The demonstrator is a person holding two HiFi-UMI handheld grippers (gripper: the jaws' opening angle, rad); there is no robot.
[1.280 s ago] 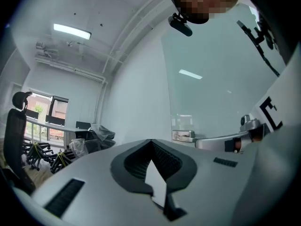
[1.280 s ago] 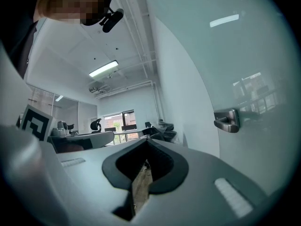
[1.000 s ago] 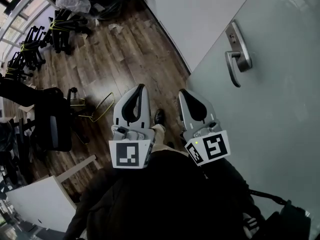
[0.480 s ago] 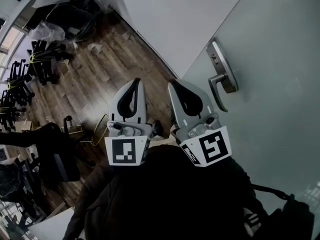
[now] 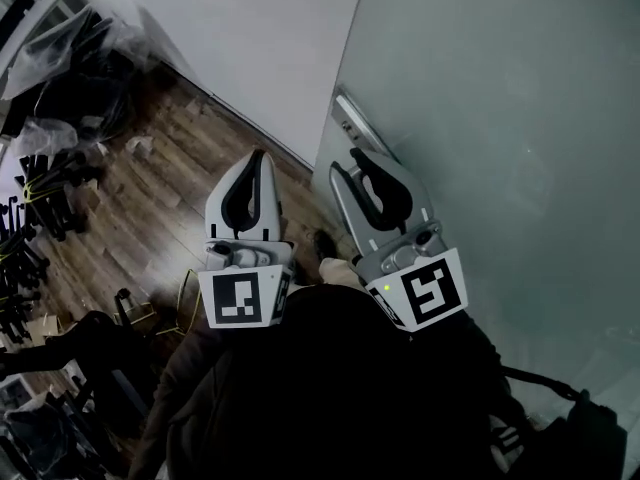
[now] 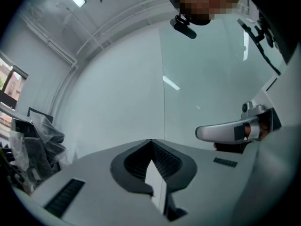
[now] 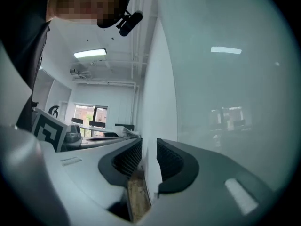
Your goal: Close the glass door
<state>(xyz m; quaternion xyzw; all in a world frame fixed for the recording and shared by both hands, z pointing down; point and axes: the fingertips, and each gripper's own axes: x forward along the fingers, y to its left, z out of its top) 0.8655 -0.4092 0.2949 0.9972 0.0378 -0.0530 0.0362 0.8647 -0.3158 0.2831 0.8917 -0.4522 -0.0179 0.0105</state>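
The frosted glass door fills the right of the head view, its free edge running down past a metal lever handle. My right gripper sits just below that handle with one jaw on each side of the door's edge. In the right gripper view the door's edge runs straight down into the narrow gap of the right gripper, and both pads lie against it. My left gripper hangs beside it over the floor, shut and empty. In the left gripper view, past the left gripper, the handle shows at the right.
A white wall meets the door's edge on the left. Wooden floor lies below, with black office chairs and plastic-wrapped items at the far left. A shoe shows between the grippers.
The door's edge and handle have swung left towards the wall. My right gripper, shut before, has parted its jaws and taken the door's edge between them. The left gripper stays shut.
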